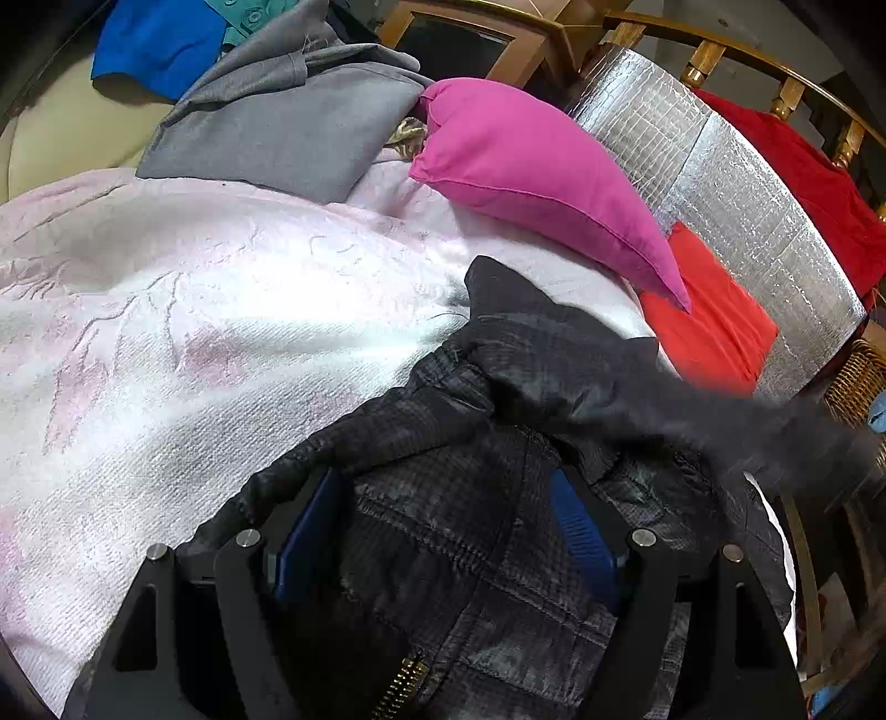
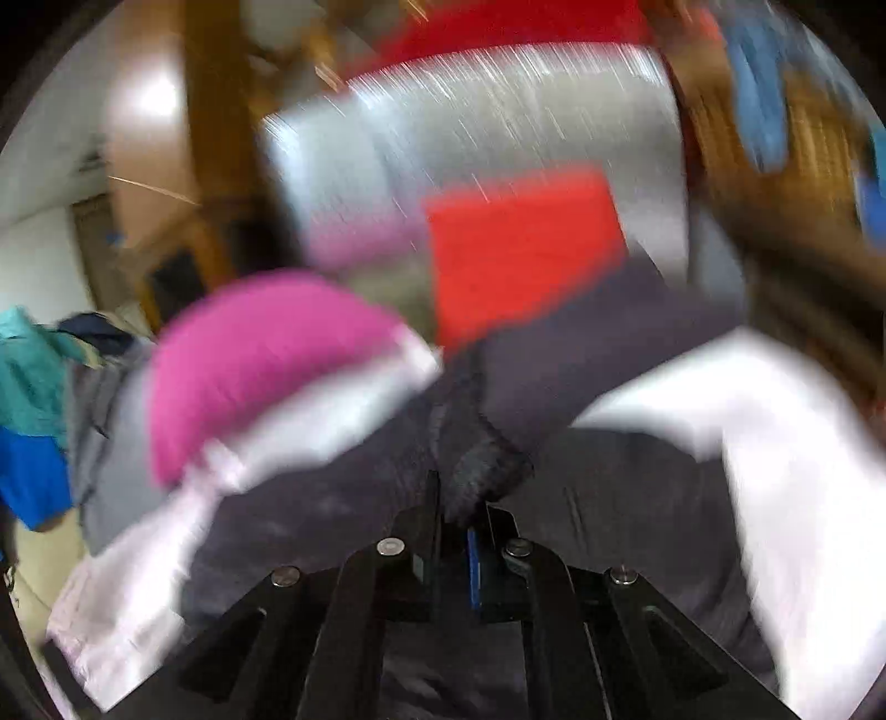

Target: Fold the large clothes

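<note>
A black quilted jacket [image 1: 487, 531] with a brass zipper lies on a pale pink blanket [image 1: 166, 332]. My left gripper [image 1: 443, 498] is open, its blue pads on either side of a bunched part of the jacket, fabric lying between them. In the blurred right wrist view my right gripper [image 2: 462, 509] is shut on a fold of the same jacket [image 2: 487, 459] and holds it above the blanket [image 2: 803, 471]. A sleeve of the jacket stretches blurred toward the right in the left wrist view.
A magenta pillow [image 1: 531, 171], a red cushion [image 1: 709, 327] and a silver foil-covered roll [image 1: 736, 183] lie behind the jacket. Grey folded clothes [image 1: 288, 127] and a blue garment [image 1: 155, 44] sit at the back left. A wooden railing [image 1: 786, 94] runs behind.
</note>
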Available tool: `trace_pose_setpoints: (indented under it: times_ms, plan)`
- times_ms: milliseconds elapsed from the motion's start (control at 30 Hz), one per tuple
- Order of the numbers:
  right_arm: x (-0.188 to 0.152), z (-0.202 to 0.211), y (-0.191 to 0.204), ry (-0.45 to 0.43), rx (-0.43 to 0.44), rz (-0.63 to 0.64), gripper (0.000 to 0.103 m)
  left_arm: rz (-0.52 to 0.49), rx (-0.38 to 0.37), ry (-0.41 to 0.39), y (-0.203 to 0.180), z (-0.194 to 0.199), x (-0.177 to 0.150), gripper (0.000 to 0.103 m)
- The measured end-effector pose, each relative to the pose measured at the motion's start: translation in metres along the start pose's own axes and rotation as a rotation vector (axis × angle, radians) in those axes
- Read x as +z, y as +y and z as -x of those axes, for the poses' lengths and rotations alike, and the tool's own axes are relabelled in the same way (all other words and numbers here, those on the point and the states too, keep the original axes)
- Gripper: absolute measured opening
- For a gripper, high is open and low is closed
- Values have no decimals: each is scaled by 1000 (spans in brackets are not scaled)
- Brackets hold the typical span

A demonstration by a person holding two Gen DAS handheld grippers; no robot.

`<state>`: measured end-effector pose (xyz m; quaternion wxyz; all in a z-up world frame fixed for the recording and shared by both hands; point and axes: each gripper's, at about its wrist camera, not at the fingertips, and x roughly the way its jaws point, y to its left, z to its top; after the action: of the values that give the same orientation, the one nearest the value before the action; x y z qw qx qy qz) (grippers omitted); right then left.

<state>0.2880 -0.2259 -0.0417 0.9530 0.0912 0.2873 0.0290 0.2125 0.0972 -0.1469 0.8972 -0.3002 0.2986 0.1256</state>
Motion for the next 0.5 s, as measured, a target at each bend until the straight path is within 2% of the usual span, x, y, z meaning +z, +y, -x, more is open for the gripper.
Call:
trace_pose_setpoints:
  times_ms: [67, 100, 133, 200, 300, 433, 500]
  plan:
    - [-32, -39, -33, 147, -21, -92, 7, -4, 2, -1, -1, 0, -1, 79]
    - [-44, -52, -48, 202, -6, -146, 7, -6, 2, -1, -1, 0, -1, 79]
    - [-50, -57, -57, 218, 16, -184, 8, -7, 3, -1, -1, -1, -1, 79]
    - [-55, -58, -69, 217, 60, -245, 10, -12, 6, -1, -2, -1, -1, 79]
    - [-49, -52, -67, 199, 72, -236, 11, -19, 10, -2, -2, -2, -2, 79]
    - [-31, -18, -59, 82, 103, -196, 11, -22, 11, -3, -2, -2, -2, 79]
    - [-39, -27, -61, 129, 68, -170, 11, -24, 12, -2, -2, -2, -2, 79]
